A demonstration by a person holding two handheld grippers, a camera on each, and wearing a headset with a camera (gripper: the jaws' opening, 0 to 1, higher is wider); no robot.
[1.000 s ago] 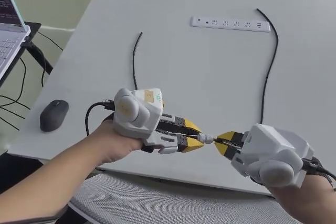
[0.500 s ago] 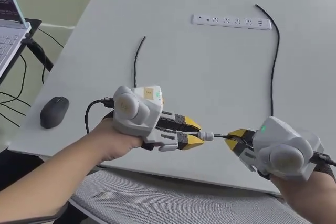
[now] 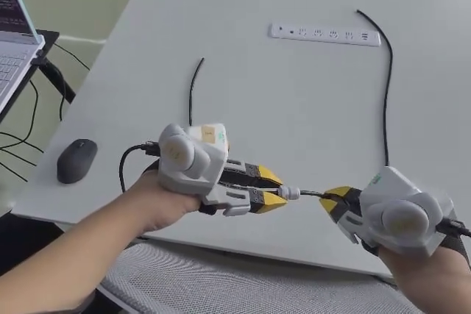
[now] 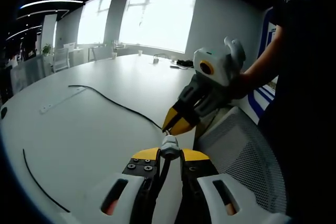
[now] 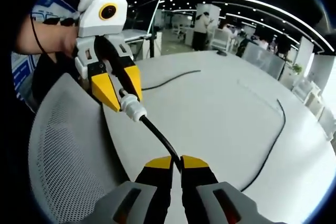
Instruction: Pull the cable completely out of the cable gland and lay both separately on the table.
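Note:
My left gripper [image 3: 274, 195] is shut on a small white cable gland [image 3: 288, 193], held above the table's near edge. A black cable [image 3: 309, 194] runs out of the gland to the right, and my right gripper [image 3: 330, 201] is shut on it a short way off. In the left gripper view the gland [image 4: 169, 145] sits between my own jaws, with the right gripper [image 4: 178, 122] just beyond it. The right gripper view has the cable [image 5: 157, 135] stretched from my gripper [image 5: 176, 161] up to the gland [image 5: 132, 107] in the left gripper [image 5: 116, 88].
A white power strip [image 3: 325, 34] lies at the back of the white table [image 3: 294, 108]. A long black cord [image 3: 385, 86] runs down the right side, and a short one [image 3: 193, 90] lies left of centre. A mouse [image 3: 76, 159] rests at the left edge. A mesh chair [image 3: 221, 284] is below.
My right gripper has pulled to the right, away from the left one. More black cable now shows between the gland and the right jaws. The left gripper has stayed put.

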